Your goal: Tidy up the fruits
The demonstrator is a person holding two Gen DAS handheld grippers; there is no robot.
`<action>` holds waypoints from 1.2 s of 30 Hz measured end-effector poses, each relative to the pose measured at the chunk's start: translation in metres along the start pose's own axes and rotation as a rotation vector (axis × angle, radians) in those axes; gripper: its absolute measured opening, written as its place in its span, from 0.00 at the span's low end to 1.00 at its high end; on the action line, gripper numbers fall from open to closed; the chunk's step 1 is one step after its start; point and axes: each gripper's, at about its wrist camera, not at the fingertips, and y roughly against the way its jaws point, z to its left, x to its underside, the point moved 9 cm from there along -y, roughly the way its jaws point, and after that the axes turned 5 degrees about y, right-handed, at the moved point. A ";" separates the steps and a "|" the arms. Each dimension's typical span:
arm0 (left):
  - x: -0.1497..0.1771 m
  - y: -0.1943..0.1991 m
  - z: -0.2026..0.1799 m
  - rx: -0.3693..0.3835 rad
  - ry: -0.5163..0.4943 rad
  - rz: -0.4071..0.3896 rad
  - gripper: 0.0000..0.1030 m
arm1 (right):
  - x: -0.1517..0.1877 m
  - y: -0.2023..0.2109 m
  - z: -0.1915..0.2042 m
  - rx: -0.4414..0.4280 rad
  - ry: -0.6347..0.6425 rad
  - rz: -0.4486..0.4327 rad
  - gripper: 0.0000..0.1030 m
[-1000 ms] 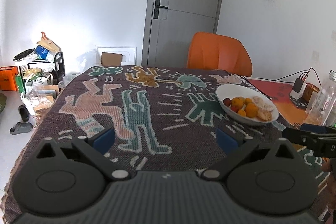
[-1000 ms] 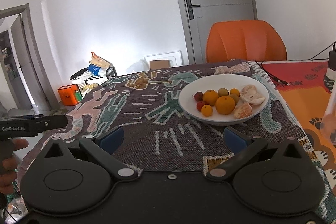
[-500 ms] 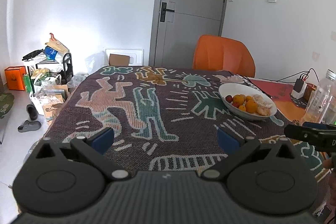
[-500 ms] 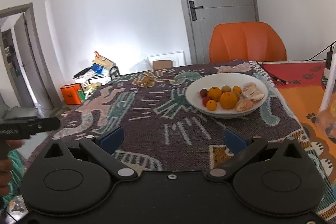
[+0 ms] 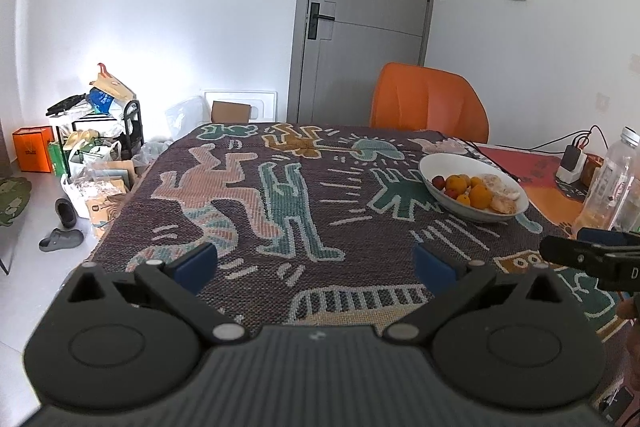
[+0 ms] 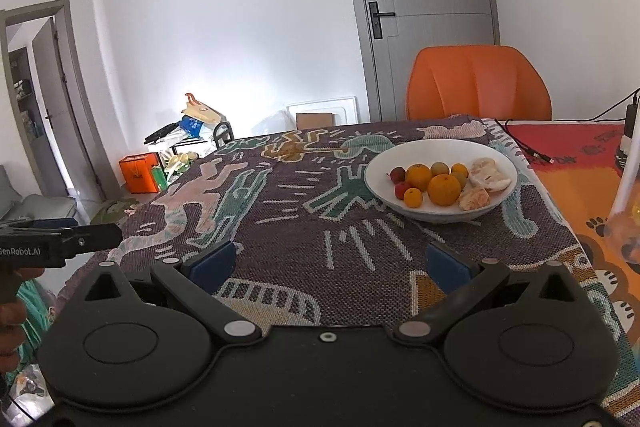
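Patterned cloth covers the table (image 6: 280,227), and the white bowl (image 6: 440,215) of fruits (image 6: 444,189) now lies farther off, at one o'clock. Both claws, left claw (image 5: 316,261) and right claw (image 6: 328,263), have drawn back, jaws apart and empty, so sorting seems finished or paused.

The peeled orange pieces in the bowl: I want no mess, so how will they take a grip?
The peeled orange pieces look soft and skinless, so likely squash easily. Probably slippery. Resting against the bowl wall, they should not roll.
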 end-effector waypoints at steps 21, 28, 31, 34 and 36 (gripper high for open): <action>0.002 0.002 0.002 -0.004 -0.003 -0.003 1.00 | -0.002 0.000 0.001 0.004 0.005 -0.003 1.00; 0.002 0.003 0.002 -0.006 -0.004 -0.004 1.00 | -0.001 0.000 0.001 0.005 0.006 -0.001 1.00; 0.002 0.003 0.002 -0.008 -0.001 -0.004 1.00 | -0.001 0.000 0.001 0.007 0.005 -0.002 1.00; 0.002 0.003 0.002 -0.009 -0.003 -0.004 1.00 | -0.001 0.001 0.001 0.008 0.004 -0.003 1.00; 0.002 0.003 0.002 -0.008 -0.003 -0.004 1.00 | 0.000 0.001 0.001 0.009 0.004 -0.002 1.00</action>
